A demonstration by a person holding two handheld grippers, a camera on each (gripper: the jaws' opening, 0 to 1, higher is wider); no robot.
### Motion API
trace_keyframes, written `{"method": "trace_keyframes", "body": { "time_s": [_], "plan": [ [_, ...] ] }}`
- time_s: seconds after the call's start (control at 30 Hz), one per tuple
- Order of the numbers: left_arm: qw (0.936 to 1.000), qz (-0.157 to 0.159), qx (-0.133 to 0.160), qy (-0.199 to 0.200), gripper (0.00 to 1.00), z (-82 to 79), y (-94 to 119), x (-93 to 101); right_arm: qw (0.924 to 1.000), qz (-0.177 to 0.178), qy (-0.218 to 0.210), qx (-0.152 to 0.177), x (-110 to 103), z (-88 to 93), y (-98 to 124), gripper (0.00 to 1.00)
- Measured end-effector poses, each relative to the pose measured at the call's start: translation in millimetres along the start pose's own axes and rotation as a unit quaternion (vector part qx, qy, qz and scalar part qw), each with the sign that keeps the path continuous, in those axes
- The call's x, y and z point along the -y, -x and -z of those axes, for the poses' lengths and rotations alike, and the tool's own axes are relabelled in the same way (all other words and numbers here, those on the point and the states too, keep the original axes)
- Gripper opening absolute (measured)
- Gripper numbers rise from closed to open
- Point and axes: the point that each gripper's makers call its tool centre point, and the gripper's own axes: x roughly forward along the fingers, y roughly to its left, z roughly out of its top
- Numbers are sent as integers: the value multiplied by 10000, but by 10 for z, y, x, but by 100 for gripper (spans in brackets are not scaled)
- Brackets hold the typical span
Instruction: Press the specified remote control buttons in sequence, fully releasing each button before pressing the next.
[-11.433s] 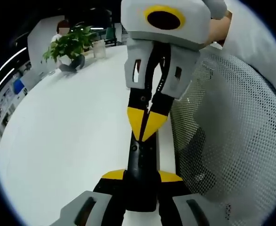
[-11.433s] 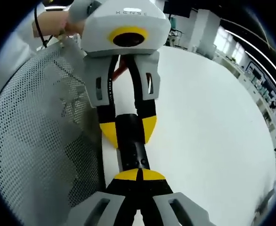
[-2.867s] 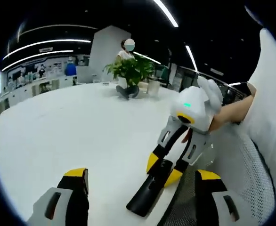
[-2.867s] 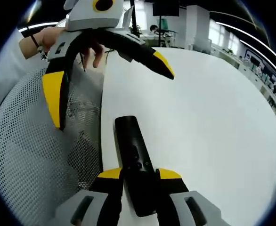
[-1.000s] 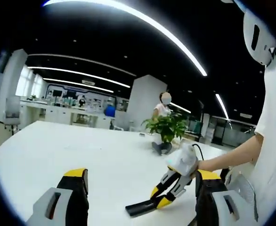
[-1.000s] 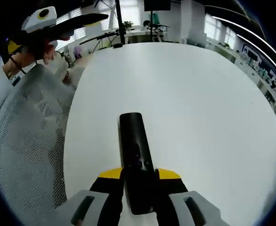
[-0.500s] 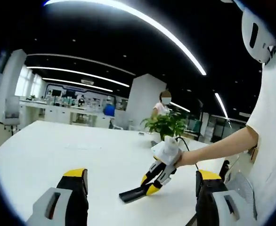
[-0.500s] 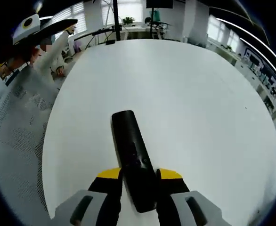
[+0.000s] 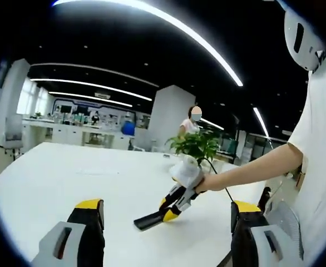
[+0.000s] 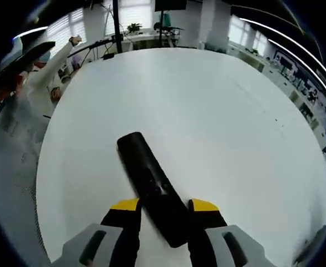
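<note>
Remote control (image 10: 152, 186), black and slanted toward 11 o'clock, lay over the white table (image 10: 224, 128), clamped between the right gripper (image 10: 163, 214)'s yellow-tipped jaws. The left gripper (image 9: 166, 214)'s jaws stood wide apart, holding nothing.

white table (image 9: 52, 178), potted plant (image 9: 193, 146), ceiling light strips (image 9: 196, 44), windows (image 10: 132, 11) beyond.
</note>
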Motion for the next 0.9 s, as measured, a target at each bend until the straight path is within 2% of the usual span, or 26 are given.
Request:
{"method": "trace_keyframes", "body": {
  "time_s": [0.13,0.33,0.43,0.5,0.67,0.73,0.9],
  "plan": [
    [10000,-5,-18,-19,97,-11,-4,13,9996,214,-169,58,30,3,27,33],
    [10000,-71,27,7,97,-34,17,-13,9932,392,-879,650,5,-42,119,41],
    [9999,-124,6,2,97,-22,34,-37,9815,475,-1460,1141,-32,-50,219,50],
    [9999,-143,1,11,97,-18,44,-45,9742,527,-1698,1388,-40,-45,281,56],
    [9997,-226,36,5,97,-31,86,-59,9457,874,-2339,2079,-59,21,573,69],
    [9997,-248,63,12,97,-33,105,-75,9380,983,-2482,2211,-117,69,697,74],
    [9995,-293,106,16,97,-12,160,-137,9252,1136,-2651,2468,-280,160,962,81]
  ]
}}
